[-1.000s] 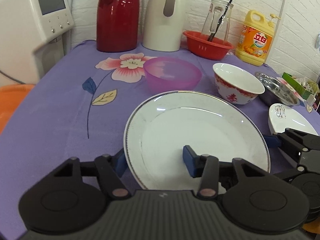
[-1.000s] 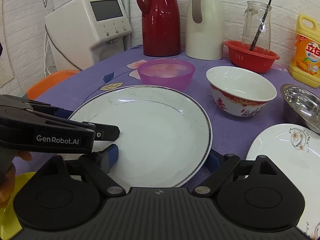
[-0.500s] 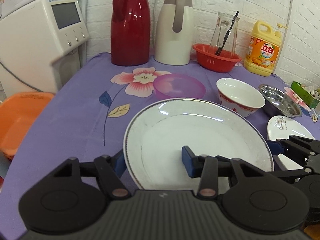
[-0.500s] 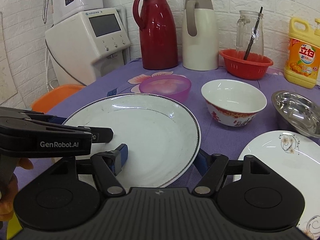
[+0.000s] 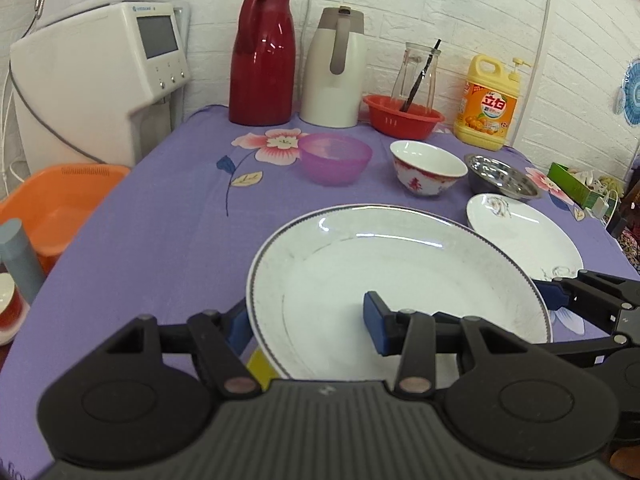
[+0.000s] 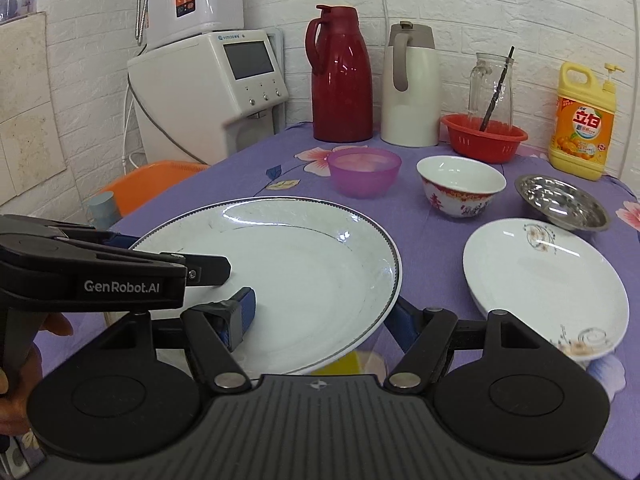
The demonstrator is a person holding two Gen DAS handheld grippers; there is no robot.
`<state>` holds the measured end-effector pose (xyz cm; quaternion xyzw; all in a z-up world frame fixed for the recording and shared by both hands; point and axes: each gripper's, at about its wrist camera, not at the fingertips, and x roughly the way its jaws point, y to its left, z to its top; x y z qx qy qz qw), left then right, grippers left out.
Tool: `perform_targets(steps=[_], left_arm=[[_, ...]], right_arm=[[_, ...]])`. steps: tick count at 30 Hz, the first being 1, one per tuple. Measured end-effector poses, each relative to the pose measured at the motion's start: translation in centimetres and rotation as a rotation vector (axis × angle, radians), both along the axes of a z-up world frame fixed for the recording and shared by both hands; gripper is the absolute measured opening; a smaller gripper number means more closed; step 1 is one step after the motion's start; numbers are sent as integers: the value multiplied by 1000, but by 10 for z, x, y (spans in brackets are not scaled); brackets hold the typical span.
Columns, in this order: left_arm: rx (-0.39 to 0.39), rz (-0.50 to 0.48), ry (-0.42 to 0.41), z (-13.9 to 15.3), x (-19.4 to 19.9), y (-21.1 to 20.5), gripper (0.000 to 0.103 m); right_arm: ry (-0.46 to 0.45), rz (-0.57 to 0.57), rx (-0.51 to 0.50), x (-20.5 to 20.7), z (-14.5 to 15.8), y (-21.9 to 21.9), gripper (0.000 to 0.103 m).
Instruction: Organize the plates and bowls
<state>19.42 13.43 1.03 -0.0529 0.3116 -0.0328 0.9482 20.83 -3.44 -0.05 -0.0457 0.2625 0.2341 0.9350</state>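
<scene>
A large white plate (image 5: 400, 280) with a dark rim hangs tilted above the near edge of the purple table. My left gripper (image 5: 307, 320) is shut on its left rim, one blue pad inside the plate and one beneath. My right gripper (image 6: 322, 320) is shut on the right rim (image 6: 384, 280) in the same way. On the cloth farther back lie a smaller flowered plate (image 6: 544, 284), a purple bowl (image 6: 364, 172), a white bowl with red print (image 6: 460, 186) and a steel bowl (image 6: 562, 202).
Along the wall stand a red thermos (image 5: 262, 56), a cream jug (image 5: 334, 68), a red basket (image 5: 402, 116) with a glass carafe, and a yellow detergent bottle (image 5: 490, 104). A water dispenser (image 6: 212, 92) and an orange basin (image 5: 56, 204) sit left of the table.
Both grippers have drawn back toward the table's near edge and risen a little, carrying the large plate with them. The bowls and the small plate stayed where they were.
</scene>
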Motion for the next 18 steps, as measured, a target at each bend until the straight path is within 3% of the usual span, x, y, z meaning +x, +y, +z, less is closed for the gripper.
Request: perform_targets(steps=[8,13,14,16,18], left_arm=[[15,-8,29,-18,-37,-5,45],[-34,-10,49,-30,-39,4,53],[-32,-15,44,-31,-39,3,56],[-4,-14,8,-27,-44,1,81],[23,-6,-46,-17,-50,-1,89]], right_arm=[[43,-10,-12,-34,-20,0,103],[19,4,-48,-39,-24,6,103],[17,2,-63,-41,-25,6,103],[22,-7,-81,-42,-26,5,103],[-4,-41,-46,-45,-22,-5,103]])
